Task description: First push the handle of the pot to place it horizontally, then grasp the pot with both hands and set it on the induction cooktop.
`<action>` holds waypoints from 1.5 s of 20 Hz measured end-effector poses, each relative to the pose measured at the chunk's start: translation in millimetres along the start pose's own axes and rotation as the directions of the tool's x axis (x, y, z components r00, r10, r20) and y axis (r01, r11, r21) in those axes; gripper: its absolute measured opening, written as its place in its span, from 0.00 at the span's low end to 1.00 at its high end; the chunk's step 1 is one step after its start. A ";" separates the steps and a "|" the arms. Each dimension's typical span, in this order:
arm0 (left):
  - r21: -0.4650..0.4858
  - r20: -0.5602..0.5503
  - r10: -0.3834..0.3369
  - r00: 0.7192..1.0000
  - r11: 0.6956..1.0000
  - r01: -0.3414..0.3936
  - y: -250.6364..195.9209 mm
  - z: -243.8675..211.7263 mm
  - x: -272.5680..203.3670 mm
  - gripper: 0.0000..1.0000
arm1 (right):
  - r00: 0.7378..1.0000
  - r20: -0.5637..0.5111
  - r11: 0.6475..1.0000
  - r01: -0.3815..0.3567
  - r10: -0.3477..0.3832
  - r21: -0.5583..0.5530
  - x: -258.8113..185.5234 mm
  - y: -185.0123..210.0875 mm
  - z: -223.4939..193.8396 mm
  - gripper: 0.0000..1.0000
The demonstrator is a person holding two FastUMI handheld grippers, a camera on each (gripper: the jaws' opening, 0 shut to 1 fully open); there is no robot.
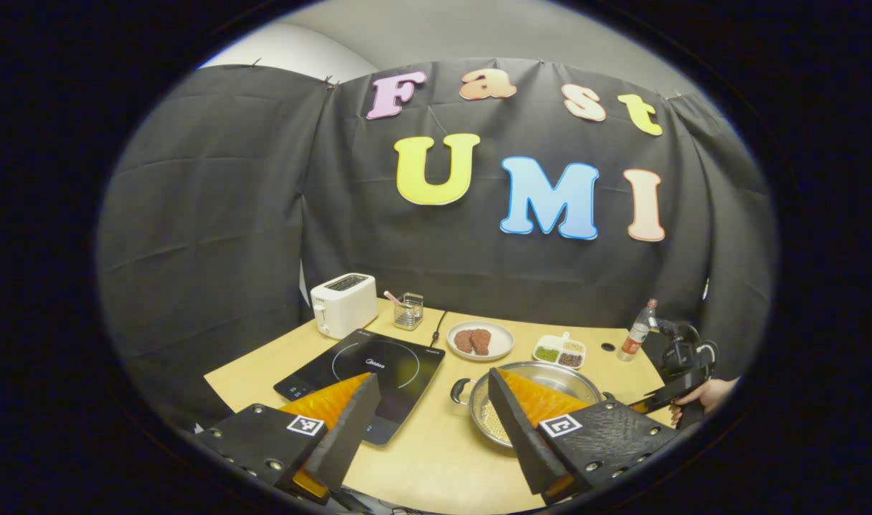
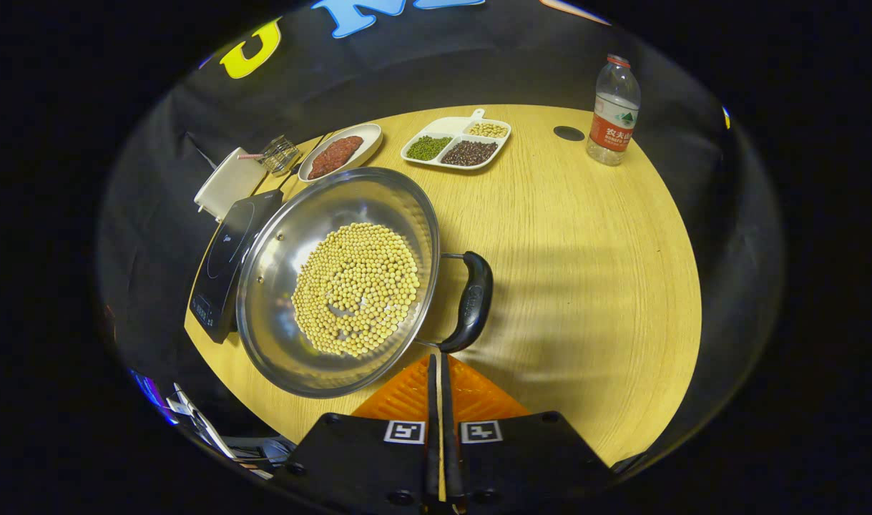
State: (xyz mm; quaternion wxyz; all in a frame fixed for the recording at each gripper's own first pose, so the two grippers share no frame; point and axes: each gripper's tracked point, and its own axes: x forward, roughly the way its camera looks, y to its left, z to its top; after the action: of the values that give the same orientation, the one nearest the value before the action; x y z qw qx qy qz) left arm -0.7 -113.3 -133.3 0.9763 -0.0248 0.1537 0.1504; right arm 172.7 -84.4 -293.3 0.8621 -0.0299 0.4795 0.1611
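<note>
**A:** Right, from my seat: in the left gripper view my left gripper [image 1: 436, 390] has its fingers spread wide with nothing between them. It hangs above the near edge of the wooden table [image 1: 436, 458]. One finger overlaps the induction cooktop [image 1: 364, 372], the other overlaps the pot [image 1: 536, 400].

**B:** And the pot itself?

**A:** It sits on the table just right of the cooktop, a shallow steel pot holding a layer of pale round beans [image 2: 355, 287]. In the right gripper view the pot [image 2: 278, 286] lies left of centre, its far-left rim over the cooktop [image 2: 228, 250] edge. Its black handle [image 2: 471, 300] sticks out on the right side.

**B:** Your right gripper?

**A:** The right gripper [image 2: 438, 365] has its fingers pressed together, gripping nothing. The tips point at the near end of that handle, very close; I cannot tell whether they touch. In the left gripper view I see it at the far right, carried by a hand [image 1: 707, 395].

**B:** Anything else on the table?

**A:** At the far side there's a white toaster [image 1: 344, 304], a small wire basket [image 1: 408, 311], a plate with reddish meat [image 1: 480, 340], a divided dish [image 2: 456, 141] of green, dark and pale grains, and a water bottle [image 2: 612, 111] at the far right.
</note>
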 end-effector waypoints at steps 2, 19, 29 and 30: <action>-0.019 -0.031 -0.020 0.999 1.000 0.019 2.7 -12.4 11.5 0.93 | 1.000 0.004 1.000 0.024 -0.024 0.002 -7.6 -9.1 -3.8 0.29; -0.054 -0.279 -0.407 0.870 0.911 0.409 -22.8 -96.2 192.0 0.90 | 0.950 0.287 0.984 0.083 -0.126 0.155 -34.9 -1.1 70.0 0.98; -0.049 -0.387 -0.487 0.783 0.859 0.510 -67.7 -168.4 263.7 0.94 | 0.954 0.248 0.976 0.129 -0.170 0.176 15.2 -13.9 72.8 0.98; -0.050 -0.393 -0.489 0.778 0.857 0.513 -69.1 -172.3 267.9 0.90 | 0.957 0.239 0.975 0.123 -0.166 0.184 20.1 -13.3 71.0 0.98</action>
State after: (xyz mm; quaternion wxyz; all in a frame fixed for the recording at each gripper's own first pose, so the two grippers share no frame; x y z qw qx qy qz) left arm 212.8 -118.9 -379.5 0.9302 -0.0650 0.3381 -0.1275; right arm 244.6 -77.3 -273.2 0.9251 0.0281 0.3740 0.0590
